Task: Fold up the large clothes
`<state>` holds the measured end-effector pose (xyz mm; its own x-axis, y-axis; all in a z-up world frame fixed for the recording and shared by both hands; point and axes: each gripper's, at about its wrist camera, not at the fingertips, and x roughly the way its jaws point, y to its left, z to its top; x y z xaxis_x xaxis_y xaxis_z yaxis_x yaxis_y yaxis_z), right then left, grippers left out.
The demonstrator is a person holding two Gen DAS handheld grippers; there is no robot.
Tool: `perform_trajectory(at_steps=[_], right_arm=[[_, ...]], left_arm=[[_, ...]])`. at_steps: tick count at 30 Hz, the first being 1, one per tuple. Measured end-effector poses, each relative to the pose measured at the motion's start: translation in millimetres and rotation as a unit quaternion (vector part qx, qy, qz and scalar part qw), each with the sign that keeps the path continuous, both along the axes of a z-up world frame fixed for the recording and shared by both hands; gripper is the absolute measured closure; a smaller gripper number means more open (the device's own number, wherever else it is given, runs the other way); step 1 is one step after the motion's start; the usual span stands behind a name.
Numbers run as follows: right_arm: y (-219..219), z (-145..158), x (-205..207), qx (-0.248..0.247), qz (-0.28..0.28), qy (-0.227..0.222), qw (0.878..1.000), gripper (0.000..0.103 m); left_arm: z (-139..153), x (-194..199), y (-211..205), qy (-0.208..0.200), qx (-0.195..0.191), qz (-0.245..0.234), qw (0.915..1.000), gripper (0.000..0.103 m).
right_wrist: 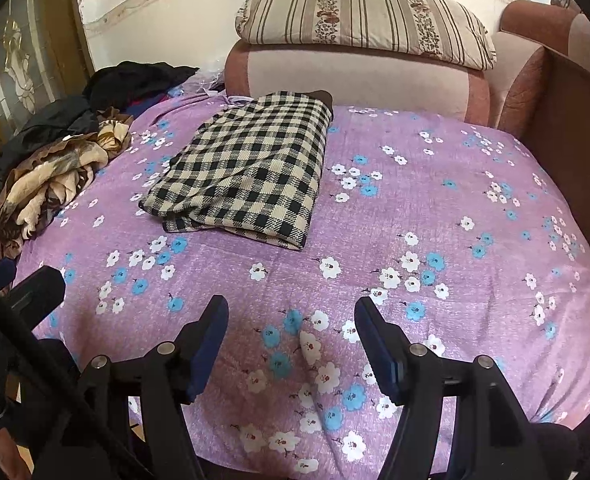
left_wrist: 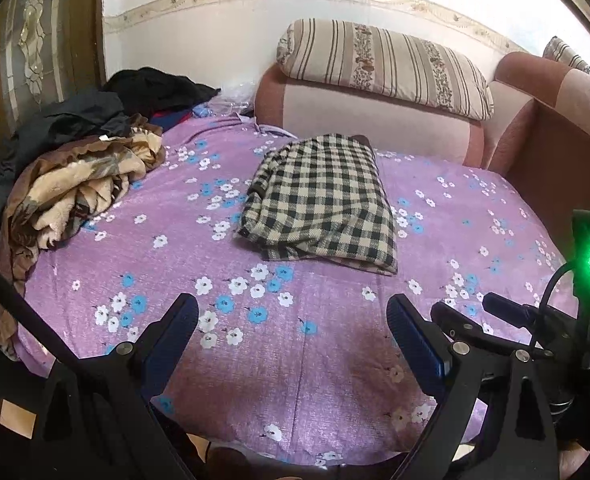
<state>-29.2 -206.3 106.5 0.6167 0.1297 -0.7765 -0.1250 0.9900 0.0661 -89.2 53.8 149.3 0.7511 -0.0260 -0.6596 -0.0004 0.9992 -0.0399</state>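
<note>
A black-and-cream checked garment (left_wrist: pixel 323 200) lies folded in a flat rectangle on the purple flowered bed sheet (left_wrist: pixel 255 360), near the far middle; it also shows in the right wrist view (right_wrist: pixel 251 168). My left gripper (left_wrist: pixel 293 312) is open and empty, held above the sheet's near edge, well short of the garment. My right gripper (right_wrist: pixel 291 312) is open and empty, also over the near part of the sheet (right_wrist: pixel 435 220), with the garment ahead and to its left.
A crumpled brown-and-cream blanket (left_wrist: pixel 79 184) and dark clothes (left_wrist: pixel 135 92) are piled at the bed's left. A pink-and-brown sofa back (left_wrist: pixel 375 112) with a striped pillow (left_wrist: pixel 387 64) stands behind. The right gripper's body (left_wrist: pixel 515 320) shows at the left view's right edge.
</note>
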Motion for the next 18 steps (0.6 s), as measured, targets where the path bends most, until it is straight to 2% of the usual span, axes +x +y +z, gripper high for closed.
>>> perform_trajectory(at_steps=[4, 6, 9, 18], right_arm=[[0.3, 5.6, -6.8, -0.001, 0.001, -0.008, 1.000, 0.033], [0.4, 9.6, -11.7, -0.002, 0.001, -0.014, 1.000, 0.033], [-0.2, 15.5, -19.5, -0.001, 0.001, -0.023, 1.000, 0.032], [-4.0, 31.1, -45.2, -0.007, 0.002, -0.053, 0.999, 0.029]], left_arm=[[10.9, -13.7, 0.5, -0.034, 0.008, 0.009, 0.9994, 0.008], [18.1, -22.8, 2.4, -0.057, 0.009, 0.012, 0.9982, 0.001], [30.0, -38.3, 2.1, -0.094, 0.016, 0.016, 0.9953, 0.000], [37.2, -60.5, -11.9, -0.095, 0.038, -0.005, 0.9947, 0.000]])
